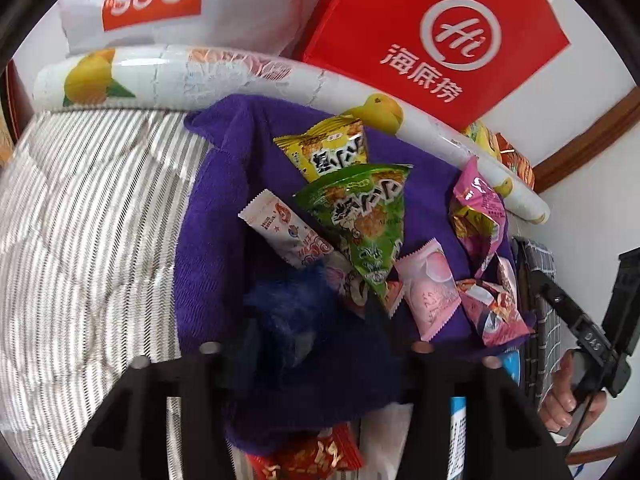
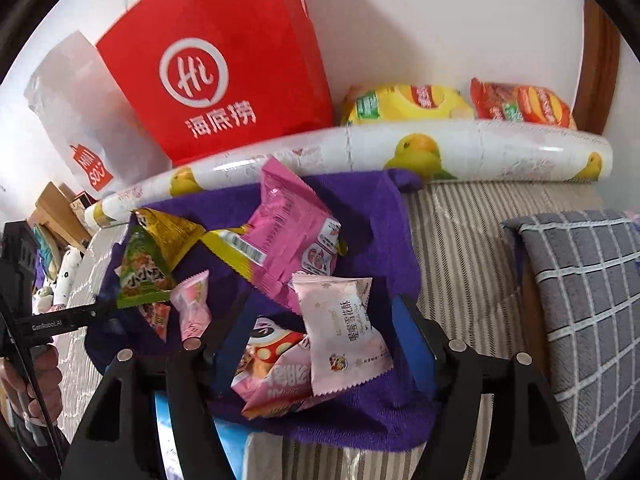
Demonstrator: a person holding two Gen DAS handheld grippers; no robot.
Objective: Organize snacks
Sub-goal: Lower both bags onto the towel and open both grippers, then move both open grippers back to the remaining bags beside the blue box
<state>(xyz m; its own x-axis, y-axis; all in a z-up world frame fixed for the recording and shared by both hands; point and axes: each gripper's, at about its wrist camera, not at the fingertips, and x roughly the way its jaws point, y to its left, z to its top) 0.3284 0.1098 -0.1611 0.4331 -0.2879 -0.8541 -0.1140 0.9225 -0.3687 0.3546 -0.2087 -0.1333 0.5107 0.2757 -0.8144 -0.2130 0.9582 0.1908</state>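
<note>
Several snack packs lie on a purple towel (image 1: 208,208) (image 2: 384,216). Among them are a yellow triangular pack (image 1: 332,148), a green triangular pack (image 1: 360,224) (image 2: 142,276), a white stick pack (image 1: 284,232), a pink wrapped sweet (image 1: 430,292) (image 2: 192,304) and a big pink bag (image 2: 288,232). My left gripper (image 1: 332,304) is open, with the green pack's lower corner by its right finger and no pad pressing on it. My right gripper (image 2: 320,308) is open wide. A pale pink pack (image 2: 344,332) and a pink-red pack (image 2: 272,368) lie loose between its blue pads (image 2: 416,344).
A rolled lemon-print sheet (image 2: 460,148) (image 1: 180,76) bounds the towel's far side. Behind it stand a red paper bag (image 2: 224,64) (image 1: 440,36), a white bag (image 1: 160,4), and yellow (image 2: 404,104) and red (image 2: 520,106) crisp bags. Striped bedding (image 1: 88,208) lies around the towel. A grey checked cloth (image 2: 580,288) lies right.
</note>
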